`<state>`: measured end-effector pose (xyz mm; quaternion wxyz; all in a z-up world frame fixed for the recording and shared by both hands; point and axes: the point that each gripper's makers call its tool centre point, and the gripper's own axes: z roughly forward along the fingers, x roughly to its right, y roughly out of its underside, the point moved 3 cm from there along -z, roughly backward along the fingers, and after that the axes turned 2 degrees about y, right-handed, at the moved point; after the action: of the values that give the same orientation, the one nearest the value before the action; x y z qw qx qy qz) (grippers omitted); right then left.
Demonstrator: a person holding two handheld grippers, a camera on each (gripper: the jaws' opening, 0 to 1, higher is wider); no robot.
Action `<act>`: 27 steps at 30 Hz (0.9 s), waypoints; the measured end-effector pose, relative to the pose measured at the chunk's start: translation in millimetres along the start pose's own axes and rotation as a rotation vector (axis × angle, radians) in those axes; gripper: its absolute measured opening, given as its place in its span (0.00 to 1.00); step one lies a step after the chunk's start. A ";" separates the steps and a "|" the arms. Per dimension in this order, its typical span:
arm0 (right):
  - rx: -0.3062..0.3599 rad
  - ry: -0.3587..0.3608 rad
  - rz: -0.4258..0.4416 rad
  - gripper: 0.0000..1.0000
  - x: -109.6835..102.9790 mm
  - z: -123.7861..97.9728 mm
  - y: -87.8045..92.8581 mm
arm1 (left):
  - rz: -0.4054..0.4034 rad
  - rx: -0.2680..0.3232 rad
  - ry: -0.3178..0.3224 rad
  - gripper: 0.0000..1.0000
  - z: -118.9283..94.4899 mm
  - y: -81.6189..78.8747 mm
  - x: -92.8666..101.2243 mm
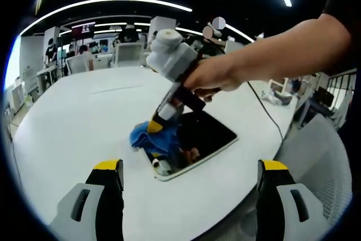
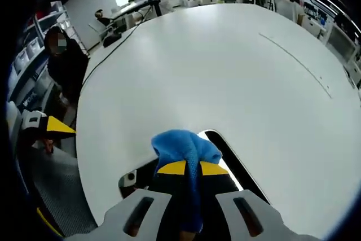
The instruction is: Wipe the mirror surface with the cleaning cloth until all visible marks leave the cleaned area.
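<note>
A flat mirror (image 1: 204, 134) with a white rim lies on the white table (image 1: 79, 122). In the left gripper view the right gripper (image 1: 153, 126), held by a person's hand, presses a blue cleaning cloth (image 1: 148, 138) onto the mirror's left end. My left gripper (image 1: 190, 169) hangs open well short of the mirror, nothing between its jaws. In the right gripper view the right gripper (image 2: 186, 167) is shut on the blue cloth (image 2: 183, 146), with the mirror (image 2: 228, 159) showing beside and under it. The left gripper's yellow tip (image 2: 56, 125) shows off the table's edge at left.
A black cable (image 1: 266, 111) runs over the table behind the mirror. A thin seam (image 2: 293, 63) crosses the tabletop. Desks, monitors and chairs (image 1: 127, 52) stand beyond the table. A seated person (image 2: 65, 60) is by the far edge.
</note>
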<state>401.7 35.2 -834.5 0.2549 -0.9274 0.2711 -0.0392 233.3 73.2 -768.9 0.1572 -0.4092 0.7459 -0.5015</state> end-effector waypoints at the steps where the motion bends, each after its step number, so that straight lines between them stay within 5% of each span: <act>1: -0.002 0.001 -0.001 0.02 0.6 0.1 -0.8 | 0.000 0.000 0.000 0.99 0.0 0.0 0.0; 27: 0.023 0.055 -0.018 0.02 18.4 5.3 -13.5 | 0.004 -0.009 0.004 0.99 -0.5 0.7 0.8</act>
<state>425.0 37.7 -833.7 0.2576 -0.9253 0.2693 -0.0698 232.2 73.0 -769.1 0.1547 -0.4076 0.7492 -0.4987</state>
